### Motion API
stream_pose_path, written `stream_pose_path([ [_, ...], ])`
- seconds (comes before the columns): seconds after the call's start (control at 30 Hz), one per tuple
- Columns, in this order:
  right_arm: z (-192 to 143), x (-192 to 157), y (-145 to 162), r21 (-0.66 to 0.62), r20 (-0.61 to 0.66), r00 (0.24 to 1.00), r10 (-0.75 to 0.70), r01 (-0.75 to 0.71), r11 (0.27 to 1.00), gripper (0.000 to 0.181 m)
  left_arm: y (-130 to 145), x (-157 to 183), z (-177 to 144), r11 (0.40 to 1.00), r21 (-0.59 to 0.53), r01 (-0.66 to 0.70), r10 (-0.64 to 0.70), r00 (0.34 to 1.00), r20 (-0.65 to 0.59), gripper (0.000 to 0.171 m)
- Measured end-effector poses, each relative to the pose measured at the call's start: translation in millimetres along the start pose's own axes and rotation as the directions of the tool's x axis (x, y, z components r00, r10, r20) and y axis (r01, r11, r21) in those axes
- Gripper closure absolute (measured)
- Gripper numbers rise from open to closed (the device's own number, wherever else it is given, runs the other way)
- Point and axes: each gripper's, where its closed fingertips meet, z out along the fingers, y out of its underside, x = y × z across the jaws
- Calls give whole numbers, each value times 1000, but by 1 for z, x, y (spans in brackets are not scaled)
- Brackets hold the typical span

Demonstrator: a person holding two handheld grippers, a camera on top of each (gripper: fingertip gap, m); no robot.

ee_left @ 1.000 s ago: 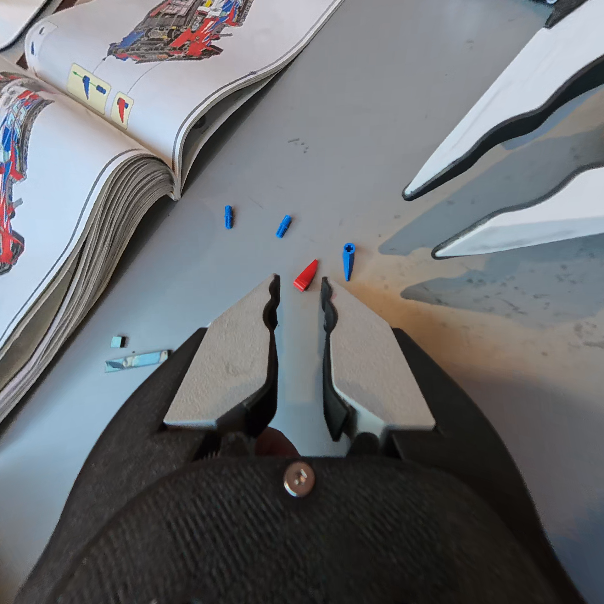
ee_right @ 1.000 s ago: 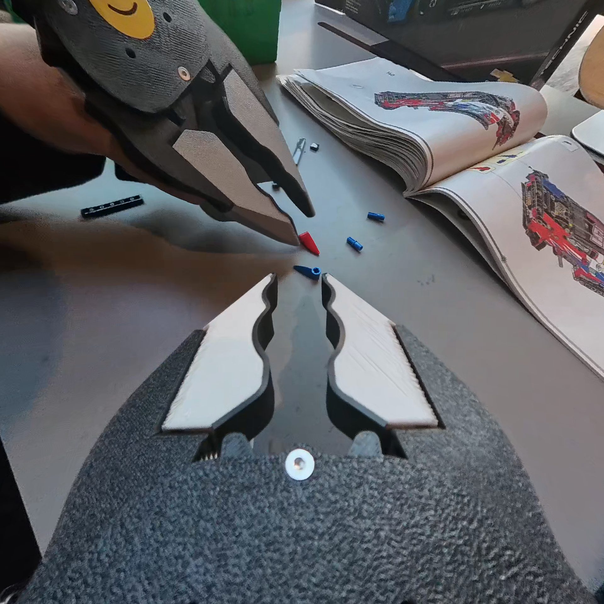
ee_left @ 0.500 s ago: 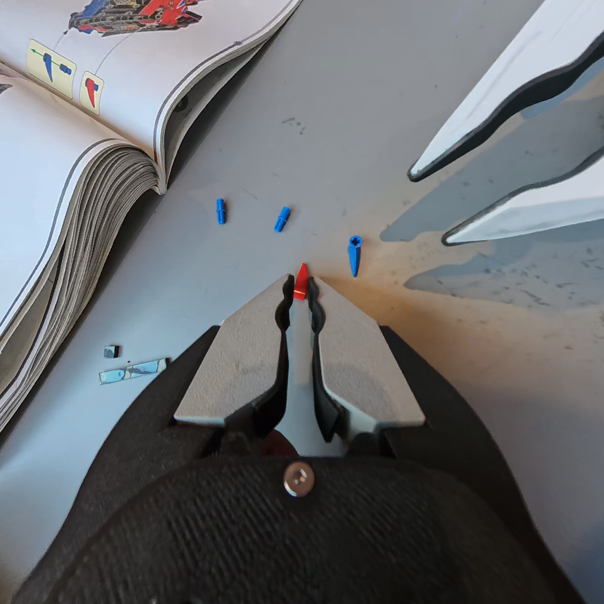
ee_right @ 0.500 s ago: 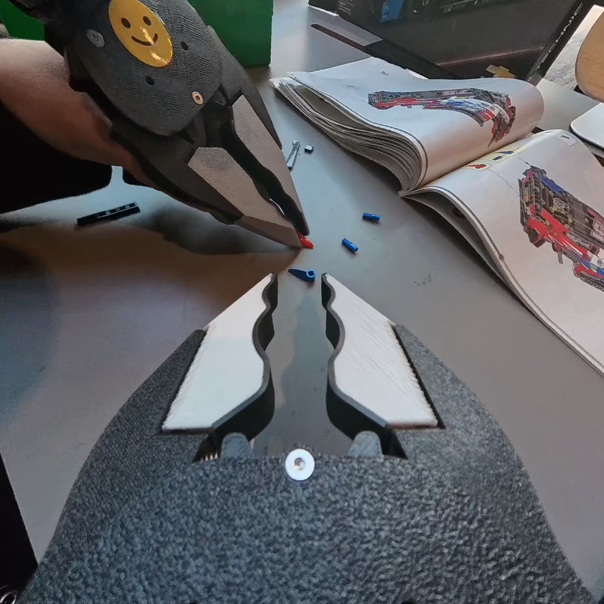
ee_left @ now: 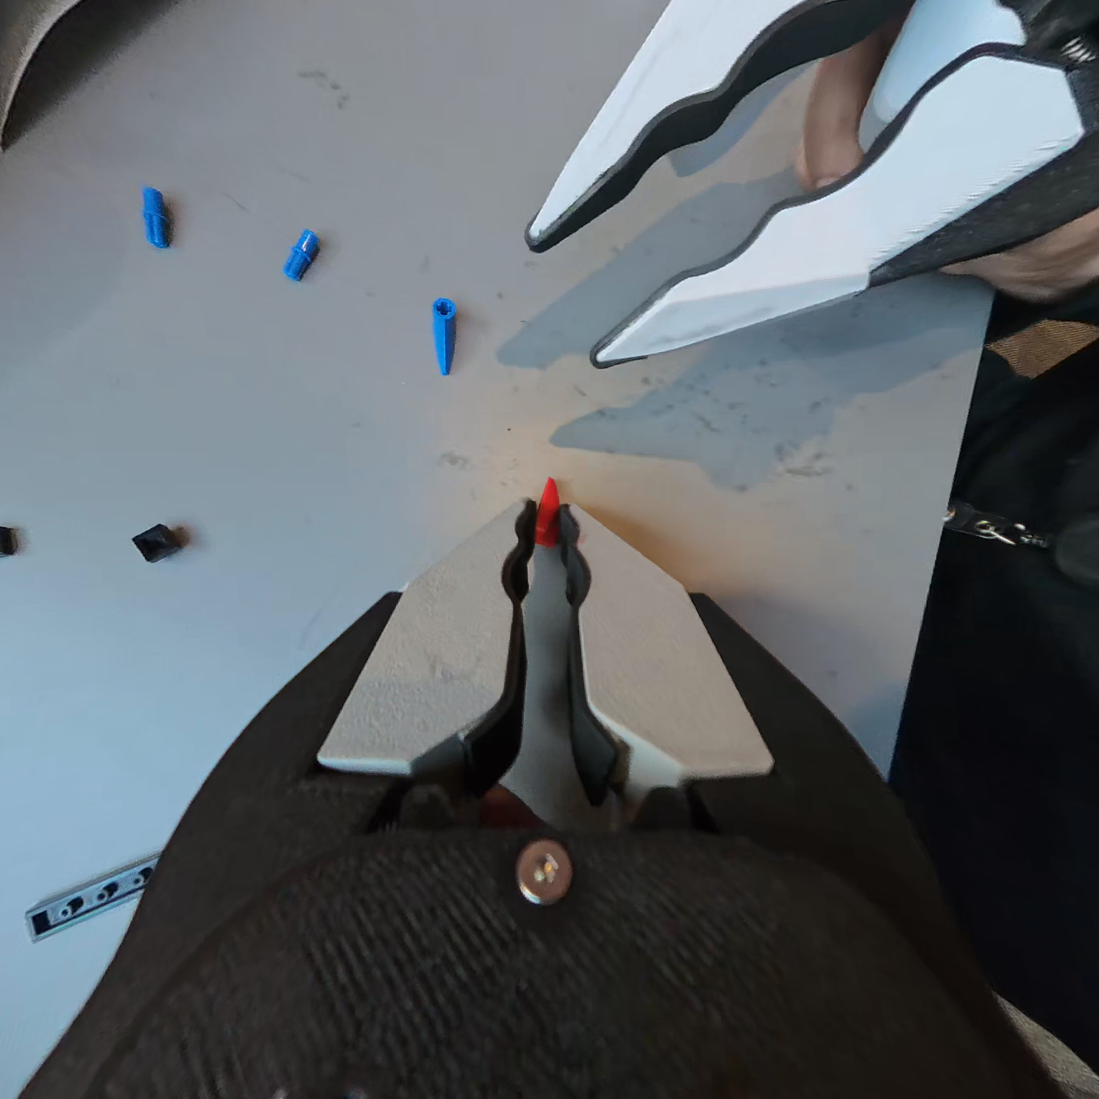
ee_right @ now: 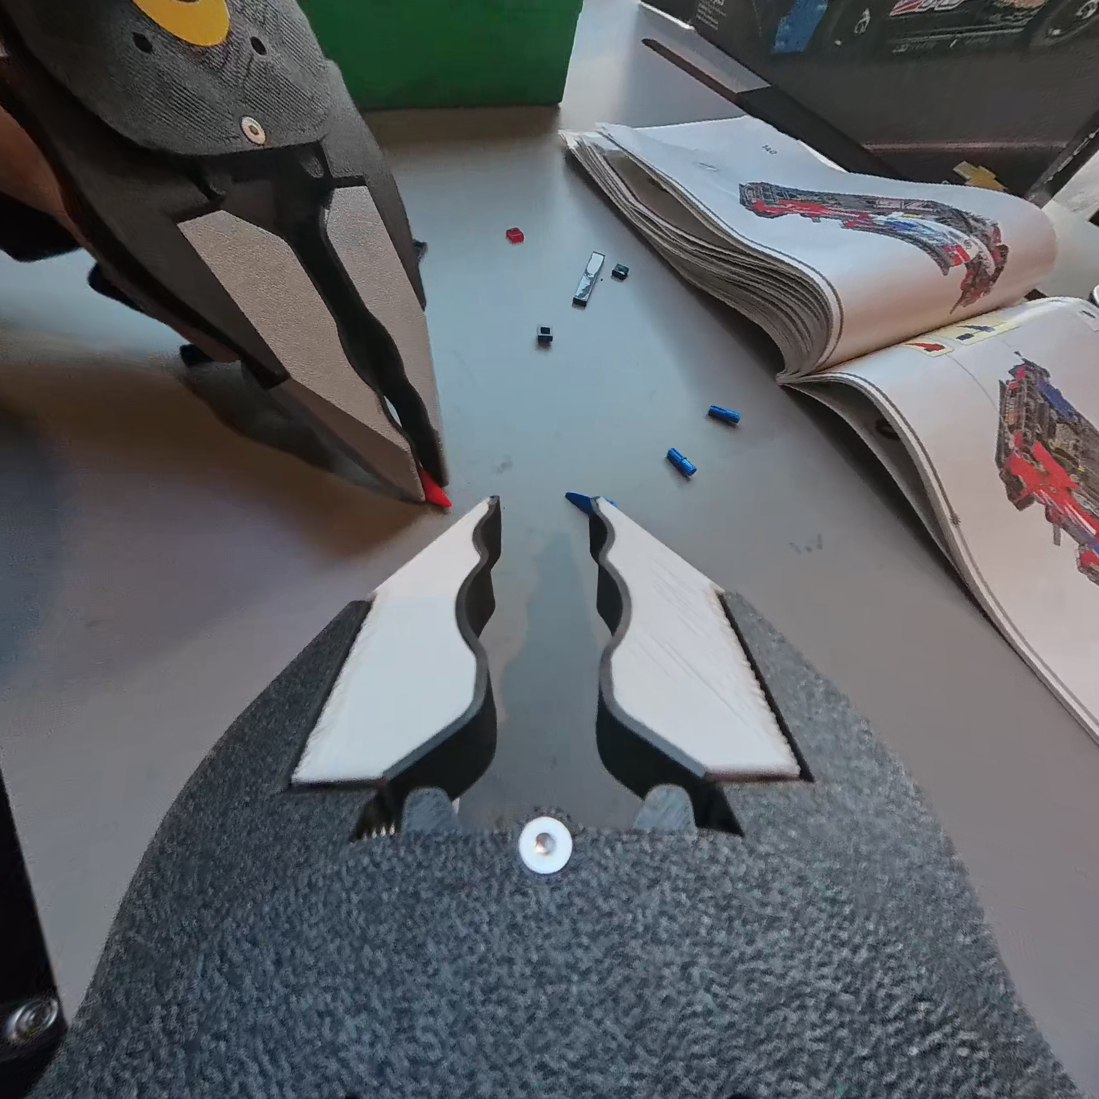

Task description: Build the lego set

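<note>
Red plastic tooth-shaped piece [ee_left: 548, 518] sits pinched at our left gripper [ee_left: 546, 512] fingers; we lift gently, while right gripper [ee_right: 542, 504] fingers, spread, straddle the blue plastic cone [ee_left: 443, 334].

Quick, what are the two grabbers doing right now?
Left gripper: closed on the red pointed Lego piece.
Right gripper: open, holding nothing, next to the blue pointed Lego piece.

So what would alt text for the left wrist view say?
The left tool pinches a small red pointed piece over a grey table. Beyond lie a blue pointed piece and two blue pins, with the open right tool hovering nearby.
</note>
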Motion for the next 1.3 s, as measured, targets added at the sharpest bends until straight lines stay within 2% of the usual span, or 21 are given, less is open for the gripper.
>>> stream_pose_path([
  [0.17,1,10,-3,13,-24,999,39,-38,999,155,0,-8,-2,998,9,-61,60,995,83,166],
  [0.27,4,22,-8,39,-37,996,86,-85,996,155,1,-10,-4,997,7,-80,79,990,118,159],
  [0.4,10,37,-12,39,-73,993,94,-91,995,155,-2,-11,-18,995,75,-71,59,986,156,149],
  [0.53,19,47,-10,7,-102,991,84,-84,996,156,-1,-14,-30,988,132,-74,45,976,215,148],
  [0.67,27,54,-8,-21,-91,988,127,-130,991,159,4,-14,-29,987,103,-122,95,968,231,150],
  [0.7,28,50,-12,-10,-55,988,143,-144,990,159,5,-13,-27,988,98,-122,99,971,218,150],
  [0.77,28,22,-23,34,111,984,142,-147,989,157,5,-10,-23,989,94,-117,98,978,186,151],
  [0.83,25,-11,-20,-2,257,962,86,-88,996,167,5,-8,-20,988,90,-125,108,978,176,154],
  [0.9,24,-33,-8,-63,325,946,3,18,998,164,7,-10,-18,987,72,-143,127,973,192,157],
  [1.03,32,-50,12,-154,353,923,-157,223,963,161,11,-10,-12,985,45,-166,154,968,198,159],
  [1.17,39,-54,9,-158,370,917,-149,221,962,160,11,-10,-13,985,27,-168,158,963,219,156],
  [1.23,38,-60,12,-168,407,902,-145,230,959,178,11,-9,-13,987,32,-155,145,966,215,158],
  [1.3,38,-59,12,-163,396,904,-162,243,956,178,12,-8,-13,989,31,-144,134,967,215,158],
])
